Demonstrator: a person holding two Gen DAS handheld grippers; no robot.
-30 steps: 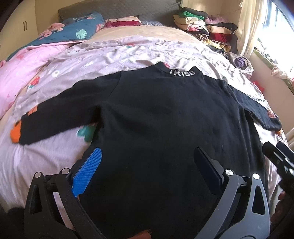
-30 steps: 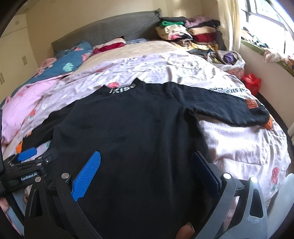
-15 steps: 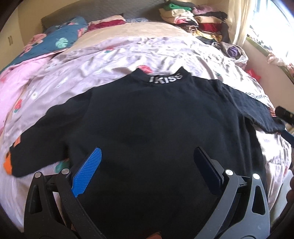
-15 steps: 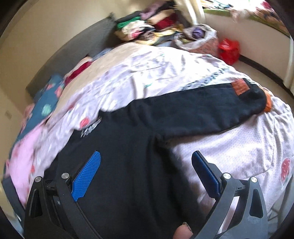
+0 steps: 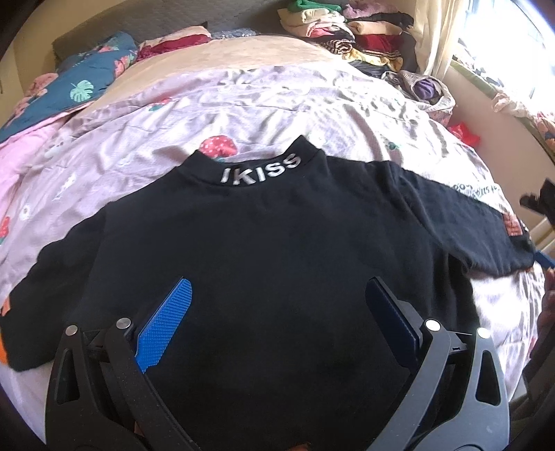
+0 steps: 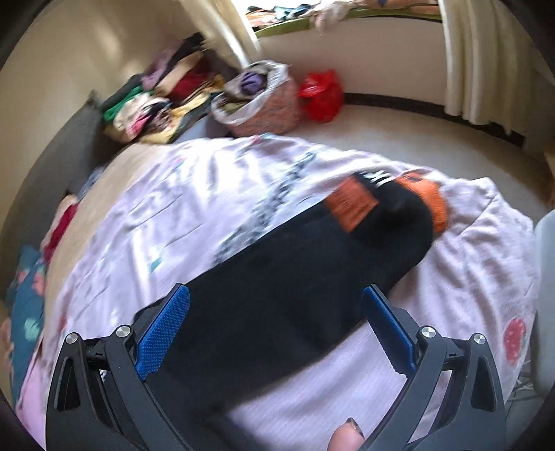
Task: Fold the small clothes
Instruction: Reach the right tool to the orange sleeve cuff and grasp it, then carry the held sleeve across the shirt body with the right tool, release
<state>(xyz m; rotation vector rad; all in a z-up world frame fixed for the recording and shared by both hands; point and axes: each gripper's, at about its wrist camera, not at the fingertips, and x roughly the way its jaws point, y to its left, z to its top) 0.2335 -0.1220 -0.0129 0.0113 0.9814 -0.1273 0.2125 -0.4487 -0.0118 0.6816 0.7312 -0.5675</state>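
Bed (image 5: 347, 114) w/ lilac quilt, black sweater (image 5: 277, 260) spread flat, folded clothes pile (image 5: 347, 31) at head

A small black long-sleeved top (image 5: 277, 249) lies spread flat on the bed, its hem toward the camera and its raised collar at the far side, the collar bearing the white letters IKISS (image 5: 261, 169). Both sleeves stretch out sideways from the body, one to each side, the cloth mostly smooth. In the right wrist view the right sleeve (image 6: 312, 274) runs diagonally across the pale bedcover, with an orange patch (image 6: 351, 204) near its end and an orange cuff (image 6: 430, 201) at the tip
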